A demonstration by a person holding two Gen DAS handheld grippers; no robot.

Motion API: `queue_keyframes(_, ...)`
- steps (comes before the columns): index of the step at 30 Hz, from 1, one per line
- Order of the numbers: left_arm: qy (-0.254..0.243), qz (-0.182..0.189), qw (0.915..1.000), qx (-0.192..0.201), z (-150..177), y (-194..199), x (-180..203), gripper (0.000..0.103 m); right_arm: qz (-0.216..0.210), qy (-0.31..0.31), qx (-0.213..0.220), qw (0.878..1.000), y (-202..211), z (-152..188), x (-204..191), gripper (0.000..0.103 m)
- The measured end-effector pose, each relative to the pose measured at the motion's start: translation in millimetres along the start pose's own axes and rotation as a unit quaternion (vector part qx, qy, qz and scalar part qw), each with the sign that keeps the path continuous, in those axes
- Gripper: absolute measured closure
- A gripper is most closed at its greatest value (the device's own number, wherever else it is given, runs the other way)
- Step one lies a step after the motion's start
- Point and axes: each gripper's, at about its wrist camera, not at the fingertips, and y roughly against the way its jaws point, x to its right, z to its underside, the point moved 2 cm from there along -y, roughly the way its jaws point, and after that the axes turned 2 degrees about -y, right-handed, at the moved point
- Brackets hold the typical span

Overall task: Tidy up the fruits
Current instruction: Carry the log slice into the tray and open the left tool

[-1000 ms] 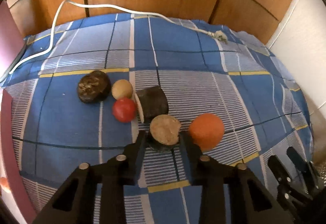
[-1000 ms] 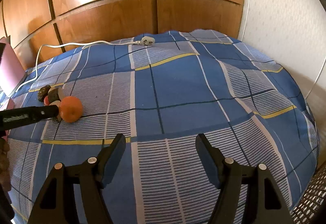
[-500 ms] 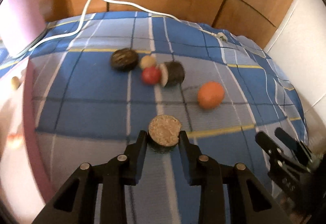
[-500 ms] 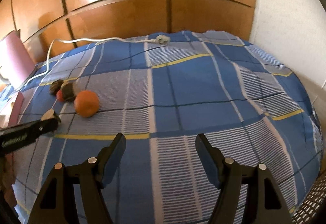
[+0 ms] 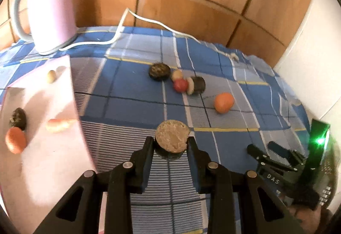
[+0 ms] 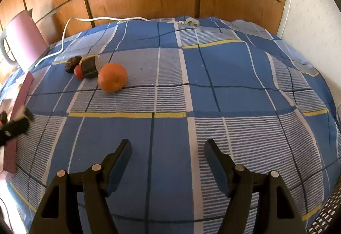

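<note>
My left gripper (image 5: 170, 144) is shut on a dark round fruit piece with a tan cut face (image 5: 172, 140), held above the blue checked cloth (image 5: 132, 106) just right of a pink box (image 5: 49, 148). The box holds an orange fruit (image 5: 15, 143), a dark fruit (image 5: 19, 121), a small tan ball (image 5: 51, 76) and a blurred pale orange piece (image 5: 57, 125). On the cloth farther off lie a dark round fruit (image 5: 159, 72), a tan ball (image 5: 177, 74), a red ball (image 5: 180, 85), a dark cut piece (image 5: 197, 84) and an orange (image 5: 223, 103). My right gripper (image 6: 168, 148) is open with nothing between its fingers, short of the orange (image 6: 112, 80).
A pink kettle (image 5: 51, 10) stands at the back left, and its white cord (image 5: 149, 20) runs along the wooden panel wall to a plug (image 6: 191, 22). A white wall bounds the right side. The right gripper (image 5: 275, 153) shows at the lower right of the left wrist view.
My left gripper has lifted the cut fruit piece away from the group and carried it left toward the pink box, which has come into view with the kettle. The right gripper stays open.
</note>
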Motion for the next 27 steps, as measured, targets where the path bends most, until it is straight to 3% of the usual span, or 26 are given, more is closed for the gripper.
queue_keyframes(7, 0.054, -0.017, 0.9981, 0.026, -1, 30, -46, 0.072, 0.005, 0.002, -0.002, 1.000, -1, 1, -1, 0.030)
queue_keyframes(14, 0.104, -0.050, 0.9917, 0.057, 4, 58, -98, 0.072, 0.012, 0.000, 0.003, 1.000, -3, 2, -1, 0.022)
queue_keyframes(17, 0.132, -0.067, 0.9868, 0.066, 7, 67, -124, 0.072, 0.014, 0.000, 0.005, 1.000, -4, 2, -1, 0.020)
queue_keyframes(22, 0.214, -0.071, 0.9716, 0.071, 14, 75, -179, 0.072, 0.015, -0.004, 0.014, 1.000, -3, 4, -1, 0.019)
queue_keyframes(27, 0.244, -0.076, 0.9637, 0.076, 10, 74, -203, 0.072, 0.019, -0.005, 0.021, 1.000, -2, 6, -2, 0.019)
